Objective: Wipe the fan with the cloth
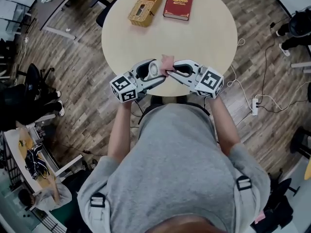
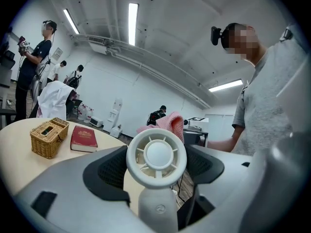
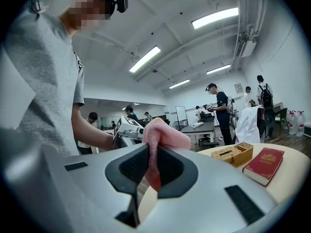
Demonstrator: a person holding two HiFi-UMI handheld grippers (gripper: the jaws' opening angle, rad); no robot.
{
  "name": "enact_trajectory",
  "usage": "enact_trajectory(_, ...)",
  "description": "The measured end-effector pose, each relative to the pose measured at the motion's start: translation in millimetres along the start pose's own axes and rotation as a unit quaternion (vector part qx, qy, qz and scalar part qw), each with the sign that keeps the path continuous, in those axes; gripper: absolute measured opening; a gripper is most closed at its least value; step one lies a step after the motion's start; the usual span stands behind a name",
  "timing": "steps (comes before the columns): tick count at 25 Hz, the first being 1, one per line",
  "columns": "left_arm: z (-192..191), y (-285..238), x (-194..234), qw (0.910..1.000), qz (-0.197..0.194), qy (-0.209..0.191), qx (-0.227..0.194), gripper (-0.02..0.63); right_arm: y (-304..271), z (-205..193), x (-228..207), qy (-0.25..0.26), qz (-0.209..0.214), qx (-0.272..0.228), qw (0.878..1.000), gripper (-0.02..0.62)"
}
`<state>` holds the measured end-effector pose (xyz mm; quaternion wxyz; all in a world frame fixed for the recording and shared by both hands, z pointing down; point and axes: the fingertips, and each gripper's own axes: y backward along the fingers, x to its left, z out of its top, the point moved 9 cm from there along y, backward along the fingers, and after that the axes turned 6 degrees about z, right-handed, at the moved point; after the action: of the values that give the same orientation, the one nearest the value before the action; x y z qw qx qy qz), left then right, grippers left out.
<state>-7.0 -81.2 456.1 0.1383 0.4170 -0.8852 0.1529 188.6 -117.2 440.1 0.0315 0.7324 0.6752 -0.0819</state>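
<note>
A small white hand-held fan (image 1: 153, 70) is clamped in my left gripper (image 1: 155, 75) just above the near edge of the round table (image 1: 209, 38). In the left gripper view the fan's round head (image 2: 156, 153) stands upright between the jaws, which are shut on its handle. A pink cloth (image 1: 167, 62) is pinched in my right gripper (image 1: 174, 72), which faces the left one. The cloth (image 2: 173, 122) bunches right behind the fan head, seemingly touching it. In the right gripper view the cloth (image 3: 163, 136) hangs folded between the shut jaws.
A wicker basket (image 1: 145, 6) and a red book (image 1: 178, 4) lie at the table's far side. A power strip with cables (image 1: 254, 106) lies on the wooden floor to the right. Chairs and desks stand at the left, and other people stand in the room.
</note>
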Motion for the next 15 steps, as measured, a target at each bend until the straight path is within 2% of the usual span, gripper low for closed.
enact_trajectory(5, -4.9, -3.8, -10.1, 0.9999, 0.007, -0.01, 0.005, 0.373, 1.8, 3.2, -3.8, -0.014, 0.029, -0.022, 0.999, 0.041)
enact_trajectory(9, -7.5, -6.3, -18.6, 0.9997, -0.01, -0.018, 0.01, 0.373, 0.1, 8.0, -9.0, -0.019, 0.045, -0.025, 0.999, 0.041)
enact_trajectory(15, -6.6, -1.8, -27.2, 0.999, -0.041, -0.017, 0.0, 0.373, 0.0, 2.6, -20.9, -0.035, 0.031, -0.013, 0.999, 0.041)
